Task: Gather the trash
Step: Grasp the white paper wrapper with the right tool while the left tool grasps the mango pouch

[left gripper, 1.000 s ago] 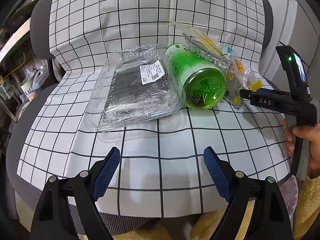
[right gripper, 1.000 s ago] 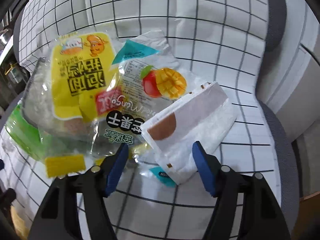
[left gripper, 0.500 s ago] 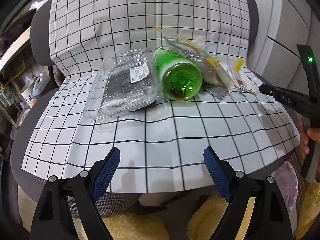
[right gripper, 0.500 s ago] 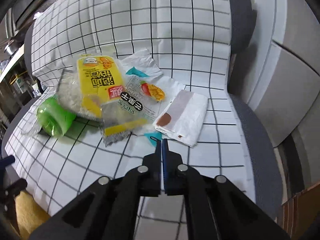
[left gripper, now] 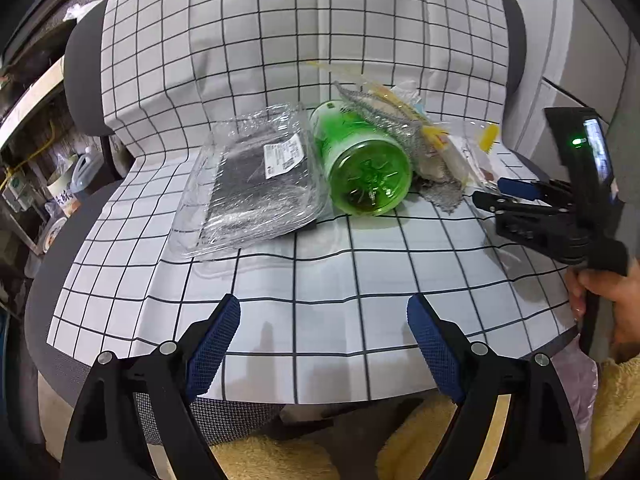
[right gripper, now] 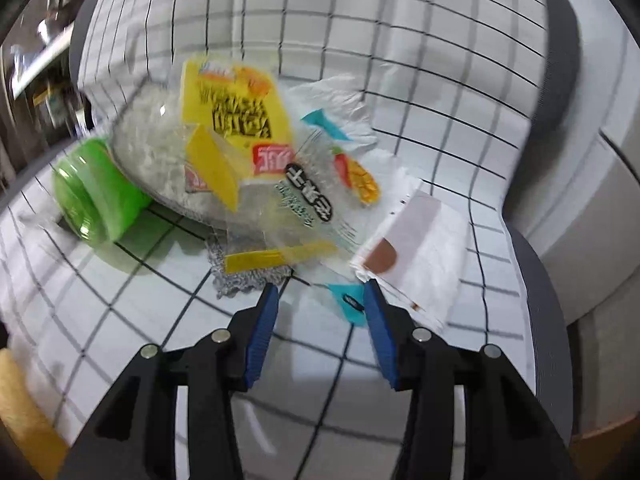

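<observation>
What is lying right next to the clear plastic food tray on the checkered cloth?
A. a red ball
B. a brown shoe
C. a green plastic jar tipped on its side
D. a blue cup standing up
C: in the left wrist view the green plastic jar lies on its side, touching the right edge of the clear plastic food tray on the checkered cloth.

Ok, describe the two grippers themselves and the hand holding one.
Both grippers, left and right, have black plastic arms with silver rivets and blue textured finger pads. The right one carries a lit green LED and a small screen. The bare hand shows no sleeve.
</observation>
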